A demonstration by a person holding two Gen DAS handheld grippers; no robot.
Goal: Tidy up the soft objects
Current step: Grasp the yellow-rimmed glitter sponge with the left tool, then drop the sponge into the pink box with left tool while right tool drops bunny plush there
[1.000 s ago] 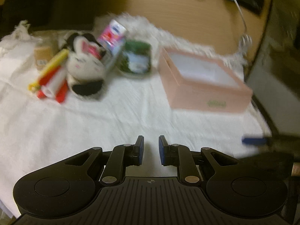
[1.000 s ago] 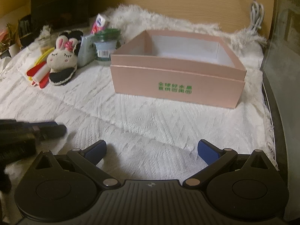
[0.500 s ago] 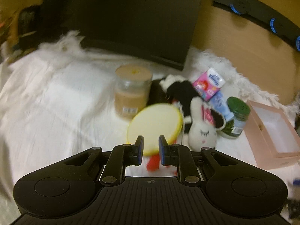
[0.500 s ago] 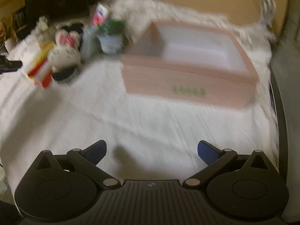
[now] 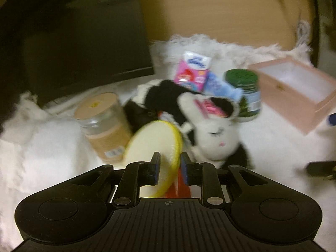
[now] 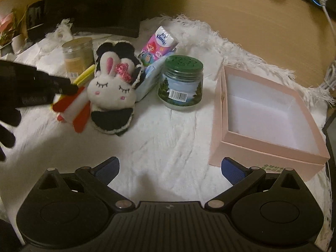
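Observation:
My left gripper [image 5: 168, 169] has its narrow jaws around the edge of a round yellow felt piece [image 5: 154, 145], above a red and white felt piece [image 5: 180, 188]. It shows in the right wrist view as a black shape [image 6: 63, 85] at the yellow piece [image 6: 84, 75] and red-white piece [image 6: 72, 109]. A white bunny plush slipper [image 6: 111, 92] lies beside them, also in the left wrist view [image 5: 214, 138]. Tissue packs [image 6: 159, 44] lean behind it. An open pink box [image 6: 264, 113] stands right. My right gripper [image 6: 169, 168] is open and empty above the cloth.
A green-lidded jar [image 6: 181, 84] stands between the bunny and the box. A tan-lidded jar [image 6: 78, 54] stands at the back left. A dark monitor [image 6: 92, 2] is behind. A white fringed cloth [image 6: 168, 130] covers the table. A white cable [image 6: 327, 21] hangs at the right.
My left gripper swung left and closed in until the yellow felt piece sits between its fingers. My right gripper rose and tilted, now looking down on the objects and box.

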